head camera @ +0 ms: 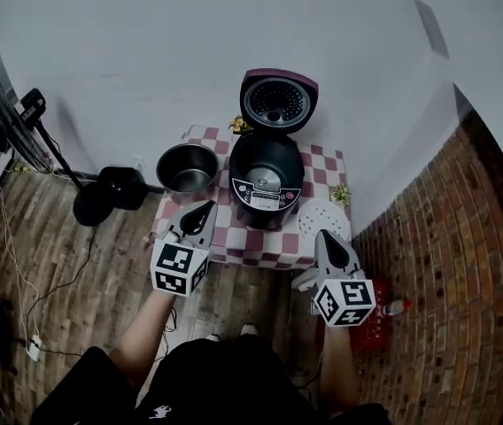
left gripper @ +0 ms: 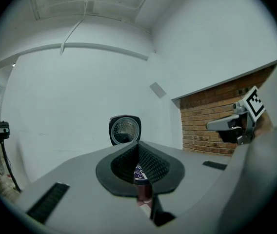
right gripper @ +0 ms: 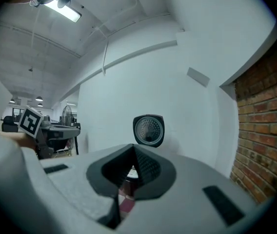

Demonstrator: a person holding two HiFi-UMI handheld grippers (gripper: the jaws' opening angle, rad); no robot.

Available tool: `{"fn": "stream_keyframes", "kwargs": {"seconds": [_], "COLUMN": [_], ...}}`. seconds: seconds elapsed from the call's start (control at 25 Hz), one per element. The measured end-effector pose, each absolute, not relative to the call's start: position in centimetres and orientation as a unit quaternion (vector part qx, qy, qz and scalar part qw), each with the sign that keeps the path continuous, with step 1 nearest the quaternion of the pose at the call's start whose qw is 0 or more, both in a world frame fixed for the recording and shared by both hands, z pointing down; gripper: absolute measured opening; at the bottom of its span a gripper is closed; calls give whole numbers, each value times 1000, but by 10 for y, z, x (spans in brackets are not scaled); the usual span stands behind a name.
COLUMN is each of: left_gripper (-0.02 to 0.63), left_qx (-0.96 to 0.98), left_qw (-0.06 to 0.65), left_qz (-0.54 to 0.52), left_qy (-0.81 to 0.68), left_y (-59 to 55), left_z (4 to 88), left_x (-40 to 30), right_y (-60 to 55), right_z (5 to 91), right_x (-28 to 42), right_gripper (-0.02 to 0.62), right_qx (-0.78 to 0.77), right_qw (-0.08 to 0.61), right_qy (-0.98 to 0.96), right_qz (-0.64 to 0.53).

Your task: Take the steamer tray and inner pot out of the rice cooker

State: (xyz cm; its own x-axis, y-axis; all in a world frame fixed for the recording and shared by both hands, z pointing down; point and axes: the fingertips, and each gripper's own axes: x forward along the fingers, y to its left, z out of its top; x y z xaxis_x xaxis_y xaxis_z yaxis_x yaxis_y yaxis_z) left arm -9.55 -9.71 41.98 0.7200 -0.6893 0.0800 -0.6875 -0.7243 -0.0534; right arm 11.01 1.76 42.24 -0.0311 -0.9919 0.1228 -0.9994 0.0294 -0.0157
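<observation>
White wall: a plain painted white wall [head camera: 145, 60] rises behind everything.
Floor: a wooden plank floor [head camera: 65, 255] runs under the bench and the person's legs.
Brick wall: a red brick wall [head camera: 464, 264] closes the scene on the person's right.
Bench: a small bench under a pink-and-white checked cloth [head camera: 260, 246] stands against the white wall.
Rice cooker: a round black rice cooker [head camera: 266, 171] sits mid-bench, its maroon-edged lid [head camera: 277, 102] standing upright and open (the metal inner face shows in both gripper views).
Left gripper: the grey left gripper [head camera: 200, 209] is held near the bench's front left edge, pointing at the cooker; its fingers [left gripper: 150, 162] are pressed together with nothing between them.
Right gripper: the grey right gripper [head camera: 325, 235] is at the front right edge, just beside the tray; its fingers [right gripper: 148, 167] are likewise pressed together and empty.
Inner pot: the round bare-metal inner pot [head camera: 188, 168] stands upright on the cloth, left of the cooker and out of it.
Steamer tray: the white perforated round steamer tray [head camera: 323, 219] lies flat on the cloth, right of the cooker (also out).
Ornaments: two small green-yellow ornaments [head camera: 239, 125] sit at the bench's back and right edges, too small to identify.
</observation>
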Motion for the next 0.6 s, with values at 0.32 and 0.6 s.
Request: {"fn": "stream_keyframes", "kwargs": {"seconds": [0.32, 0.6], "left_gripper": [2, 3], "left_qx": [-941, -938], "left_qw": [19, 28], "left_qz": [-58, -55], "left_qy": [334, 341], "left_y": [-87, -100], "left_z": [422, 424], "left_x": [-107, -121], "right_y": [28, 26], "right_z": [417, 418], "right_x": [89, 79], "right_gripper": [2, 2], "right_qx": [709, 715], "right_qw": [43, 50], "right_qy": [-703, -696], "right_qz": [44, 43]}}
